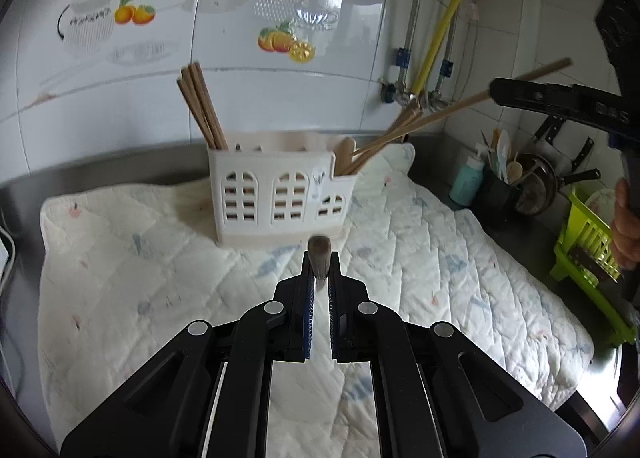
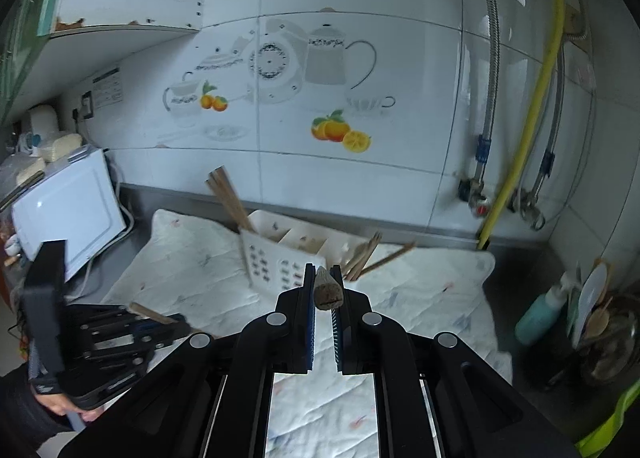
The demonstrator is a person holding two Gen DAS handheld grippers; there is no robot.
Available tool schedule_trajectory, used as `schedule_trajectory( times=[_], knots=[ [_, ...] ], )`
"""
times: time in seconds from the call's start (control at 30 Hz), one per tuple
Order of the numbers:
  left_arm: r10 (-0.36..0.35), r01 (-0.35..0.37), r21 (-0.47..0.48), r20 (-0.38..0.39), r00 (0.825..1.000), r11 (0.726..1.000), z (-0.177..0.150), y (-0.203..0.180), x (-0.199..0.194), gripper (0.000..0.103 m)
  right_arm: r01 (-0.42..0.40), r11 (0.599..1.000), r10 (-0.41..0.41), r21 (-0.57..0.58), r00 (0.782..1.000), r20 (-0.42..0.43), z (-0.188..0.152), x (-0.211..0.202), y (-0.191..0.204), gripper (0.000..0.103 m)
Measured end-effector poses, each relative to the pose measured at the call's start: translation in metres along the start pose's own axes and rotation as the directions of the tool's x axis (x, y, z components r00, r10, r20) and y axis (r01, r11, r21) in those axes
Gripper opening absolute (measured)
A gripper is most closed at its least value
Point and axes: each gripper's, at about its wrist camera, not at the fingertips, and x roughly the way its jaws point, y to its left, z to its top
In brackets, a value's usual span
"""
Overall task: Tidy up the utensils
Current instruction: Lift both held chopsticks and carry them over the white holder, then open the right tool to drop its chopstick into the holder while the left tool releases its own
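white tiled wall (image 2: 360,186) with teapot and orange decals (image 2: 340,132), yellow hose (image 2: 532,118) beside metal pipes, steel counter (image 2: 516,282), white microwave (image 2: 72,210) at left

Soft, even daylight, cool in tone, glossy wall tiles (image 1: 280,106) carried pale glare streaks, shadows on the quilted cloth (image 1: 120,258) were faint, fisheye bending and dark vignette ringed both views, right view's lower edges were motion-smeared.

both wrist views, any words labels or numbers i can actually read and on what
None can be read for sure.
Embossed mark on the right gripper: blurred.
Printed white notice on the wall: too small.
Small mark on the white utensil holder: a picture, no letters.
Teal bottle: no label readable.
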Motion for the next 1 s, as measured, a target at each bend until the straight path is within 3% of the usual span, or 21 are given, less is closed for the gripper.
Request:
schedule_trajectory(
  times=[0.33,0.57,0.73,0.8,1.0],
  knots=[
    [0.031,-0.036,0.051,0.083,0.996,0.998,0.056,0.002,-0.016,0.005,0.018,0.999,-0.023,-0.031,0.987,-0.162,0.035,0.065,-0.005,0.007],
    [0.070,-0.085,0.073,0.191,0.979,0.994,0.108,0.004,-0.031,0.005,0.016,0.999,-0.024,-0.033,0.962,-0.271,0.045,0.109,-0.009,0.007],
    [0.097,-0.120,0.077,0.258,0.961,0.990,0.144,0.006,-0.027,0.005,0.008,1.000,-0.015,-0.029,0.967,-0.253,0.047,0.118,-0.010,0.010],
    [0.112,-0.136,0.073,0.276,0.955,0.988,0.156,0.006,-0.023,0.005,0.013,0.999,-0.020,-0.032,0.972,-0.234,0.048,0.116,-0.011,0.020],
    [0.133,-0.155,0.045,0.314,0.940,0.987,0.179,0.014,-0.006,0.005,0.031,0.998,-0.040,-0.061,0.987,-0.153,0.048,0.096,-0.010,0.031]
  ],
)
